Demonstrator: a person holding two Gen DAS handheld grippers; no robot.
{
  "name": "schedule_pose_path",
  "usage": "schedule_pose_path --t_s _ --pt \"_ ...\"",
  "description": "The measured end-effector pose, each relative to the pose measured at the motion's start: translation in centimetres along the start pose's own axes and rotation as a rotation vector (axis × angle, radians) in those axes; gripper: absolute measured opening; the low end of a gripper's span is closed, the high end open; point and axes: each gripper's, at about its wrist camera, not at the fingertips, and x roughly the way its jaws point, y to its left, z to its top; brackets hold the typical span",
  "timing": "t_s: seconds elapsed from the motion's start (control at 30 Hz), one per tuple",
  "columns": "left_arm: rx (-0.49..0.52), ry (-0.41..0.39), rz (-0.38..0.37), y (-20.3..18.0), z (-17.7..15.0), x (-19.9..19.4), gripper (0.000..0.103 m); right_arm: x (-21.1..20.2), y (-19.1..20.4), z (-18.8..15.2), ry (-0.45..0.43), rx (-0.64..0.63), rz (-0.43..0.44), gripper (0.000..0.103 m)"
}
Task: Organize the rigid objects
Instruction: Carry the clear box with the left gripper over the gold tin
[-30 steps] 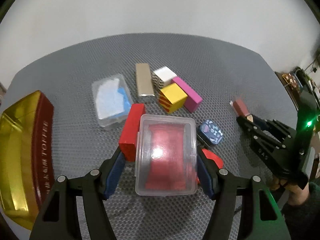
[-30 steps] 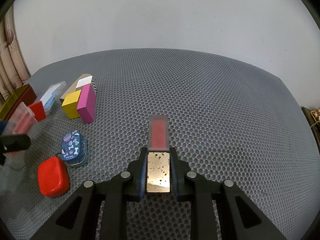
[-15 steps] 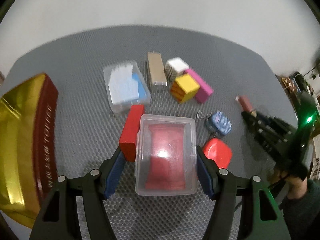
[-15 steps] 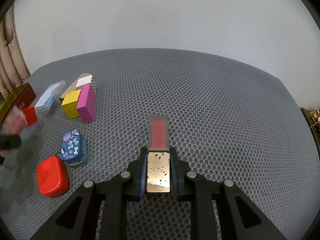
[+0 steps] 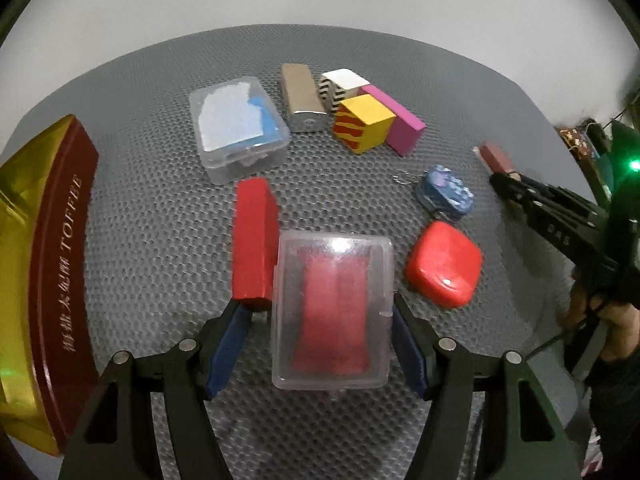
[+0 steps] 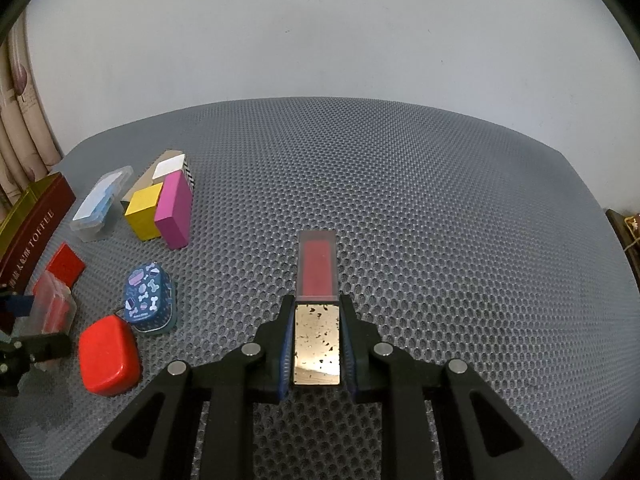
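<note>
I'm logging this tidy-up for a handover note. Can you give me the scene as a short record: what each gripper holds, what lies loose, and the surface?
left gripper: shut on clear case with red contents
right gripper: shut on slim red-and-gold box
loose nearby: red block, red rounded case, blue patterned tin
grouped behind: clear case with blue contents, yellow block, pink block
surface: grey mesh mat

Grey honeycomb-mesh tabletop (image 6: pixel 420 200) before a plain white wall (image 6: pixel 320 32), pale patterned curtain (image 6: pixel 18 120) at left.
</note>
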Motion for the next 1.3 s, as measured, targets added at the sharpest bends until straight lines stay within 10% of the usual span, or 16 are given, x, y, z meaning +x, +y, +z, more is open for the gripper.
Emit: schedule_pose_path --t_s 0.53,1.3 --pt "-0.03 0.023 -0.043 -0.7 -2.3 -1.0 0.072 0.1 -0.2 0.1 0.0 0.007 0.005 0.021" --pt "0.06 -0.007 0.024 -3.6 0.6 1.0 0.048 0.0 0.1 0.5 0.0 0.01 0.009 0.021"
